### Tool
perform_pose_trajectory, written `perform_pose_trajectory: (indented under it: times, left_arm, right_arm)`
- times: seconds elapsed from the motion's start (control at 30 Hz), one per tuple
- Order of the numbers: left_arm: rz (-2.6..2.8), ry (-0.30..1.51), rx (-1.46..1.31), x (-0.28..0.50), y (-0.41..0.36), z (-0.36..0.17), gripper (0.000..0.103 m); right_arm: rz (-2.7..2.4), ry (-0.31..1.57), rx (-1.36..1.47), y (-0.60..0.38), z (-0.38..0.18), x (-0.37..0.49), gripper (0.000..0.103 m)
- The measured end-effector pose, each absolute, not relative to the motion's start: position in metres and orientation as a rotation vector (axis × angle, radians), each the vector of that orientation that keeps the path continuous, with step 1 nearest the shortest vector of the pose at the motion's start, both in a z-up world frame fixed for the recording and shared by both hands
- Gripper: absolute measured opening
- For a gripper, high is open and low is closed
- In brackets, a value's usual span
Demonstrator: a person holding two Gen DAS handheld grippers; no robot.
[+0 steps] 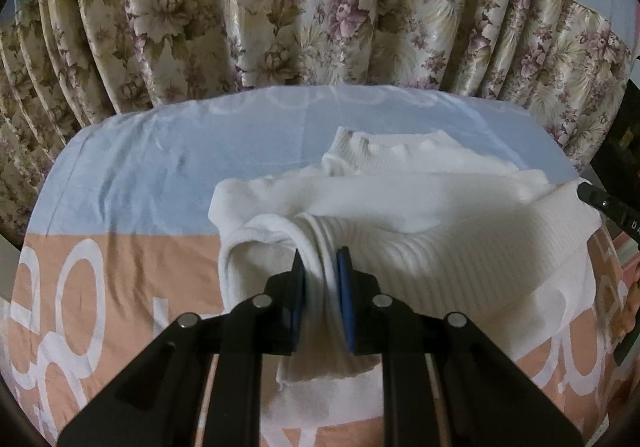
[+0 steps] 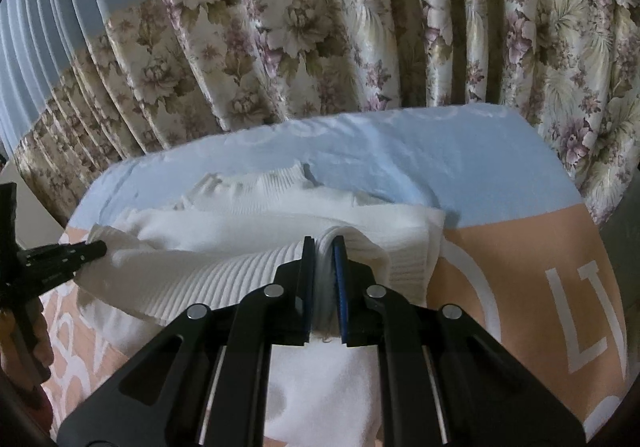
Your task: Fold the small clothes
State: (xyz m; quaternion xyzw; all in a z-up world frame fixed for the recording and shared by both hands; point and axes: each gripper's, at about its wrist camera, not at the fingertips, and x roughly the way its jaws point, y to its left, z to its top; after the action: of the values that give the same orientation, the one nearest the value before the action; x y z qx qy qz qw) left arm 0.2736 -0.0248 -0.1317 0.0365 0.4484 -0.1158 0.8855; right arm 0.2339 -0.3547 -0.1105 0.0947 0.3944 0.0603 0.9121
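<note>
The left gripper [image 1: 320, 259] is pinching a bunched fold of the white sweater [image 1: 420, 207], its two fingers closed down to the thickness of the cloth gathered between them. The right gripper [image 2: 324, 247] is doing the same on the other side, its fingers nearly together on a ribbed edge of the sweater [image 2: 248, 215]. Both are gripping the near hem, which is lifting off the bed sheet [image 1: 120, 175], while the collar is lying flat well beyond the fingertips, toward the flowered curtain [image 1: 280, 7].

The cloth is sagging between the two grips, with loose layers hanging below and behind the fingers. The main risk, as I judge it, is that the fold is going over crooked: if one gripper is travelling further forward than the other, the hem is landing slanted across the collar end. Another is slipping; the ribbed knit is thick and stretchy, and only a narrow bunch is sitting between the pads, so a hard pull could be dragging it out of one side. A third is that the grip is catching more than one layer, so the sleeve tucked underneath could be coming up with the hem and spoiling the earlier fold. Dragging the whole sweater across the sheet is also possible if the lift is too low.
</note>
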Motion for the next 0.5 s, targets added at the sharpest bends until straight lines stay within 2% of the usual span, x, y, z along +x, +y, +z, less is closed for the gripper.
perform_pose_trajectory:
  times: [0.13, 0.3, 0.33, 0.37, 0.4, 0.43, 0.47, 0.5]
  left_arm:
    - [-0.24, 0.978, 0.057, 0.283, -0.023, -0.146, 0.017]
    - [-0.25, 0.973, 0.058, 0.315, -0.029, -0.136, 0.017]
    - [-0.25, 0.984, 0.046, 0.327, -0.028, -0.135, 0.021]
    - [-0.238, 1.003, 0.035, 0.343, -0.027, -0.134, 0.022]
    - [-0.234, 1.016, 0.012, 0.355, -0.025, -0.132, 0.03]
    - [-0.235, 1.034, -0.02, 0.367, -0.023, -0.131, 0.053]
    - [-0.23, 1.041, -0.03, 0.372, -0.021, -0.13, 0.065]
    - [-0.207, 1.028, -0.032, 0.374, -0.018, -0.125, 0.073]
  right_arm:
    - [0.123, 0.869, 0.242, -0.361, -0.132, 0.242, 0.01]
    - [0.143, 0.874, 0.283, -0.369, -0.13, 0.277, 0.01]
    - [0.144, 0.876, 0.291, -0.37, -0.128, 0.287, 0.01]
    - [0.14, 0.891, 0.294, -0.371, -0.127, 0.299, 0.014]
    - [0.125, 0.905, 0.304, -0.373, -0.126, 0.311, 0.026]
    - [0.119, 0.88, 0.332, -0.377, -0.122, 0.317, 0.04]
    - [0.123, 0.865, 0.348, -0.379, -0.118, 0.319, 0.064]
    - [0.121, 0.846, 0.357, -0.383, -0.114, 0.319, 0.066]
